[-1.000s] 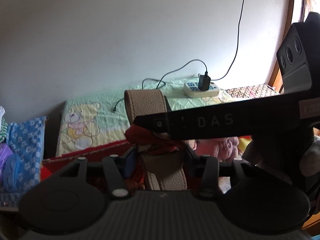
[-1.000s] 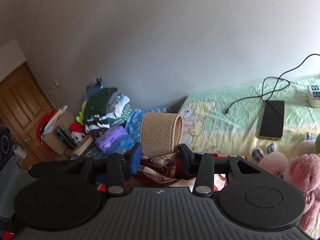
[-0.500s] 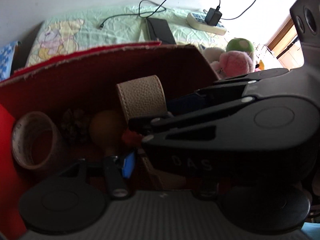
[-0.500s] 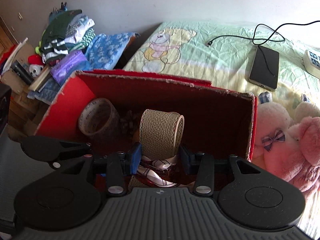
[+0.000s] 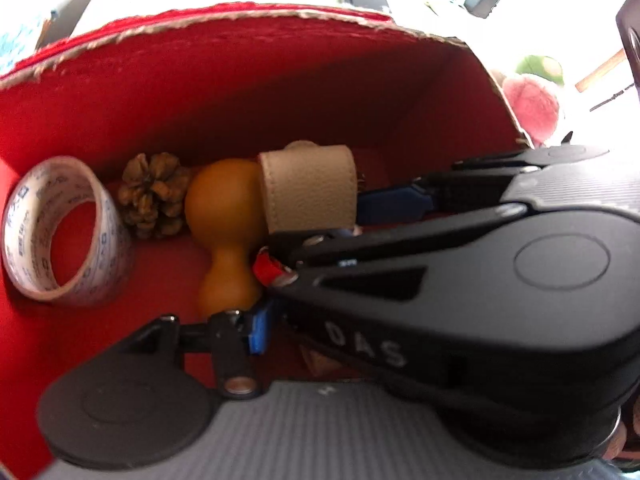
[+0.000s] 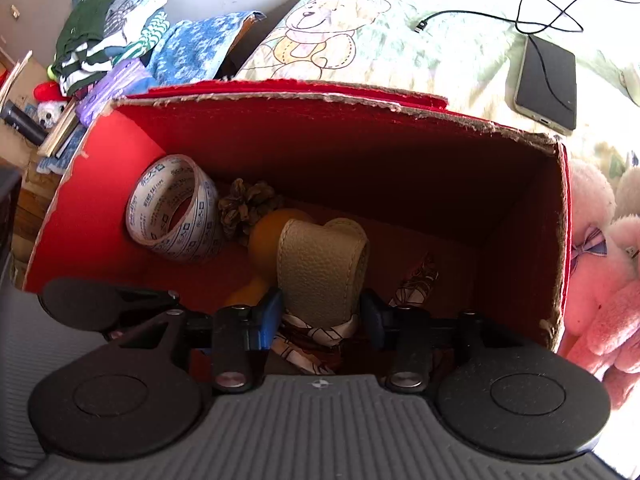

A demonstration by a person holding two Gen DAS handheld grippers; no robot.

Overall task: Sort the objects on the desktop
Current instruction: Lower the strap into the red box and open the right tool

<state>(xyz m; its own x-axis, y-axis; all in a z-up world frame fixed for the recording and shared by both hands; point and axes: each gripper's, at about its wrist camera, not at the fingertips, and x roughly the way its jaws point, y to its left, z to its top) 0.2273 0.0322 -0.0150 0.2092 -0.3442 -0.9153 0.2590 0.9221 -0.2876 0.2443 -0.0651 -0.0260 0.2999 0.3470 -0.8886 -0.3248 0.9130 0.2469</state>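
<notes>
Right claw (image 6: 322,314) inside red box (image 6: 96,200), blue pads either side of beige leather strap loop (image 6: 322,264), pinching it with patterned scarf (image 6: 308,340) bunched below. Strap upright, leaning against orange gourd (image 6: 272,236). Pinecone (image 6: 244,204) and tape roll (image 6: 172,208) further left on box floor. Left claw (image 5: 280,320) mostly hidden behind right one; spread or pressed together: cannot tell.
</notes>
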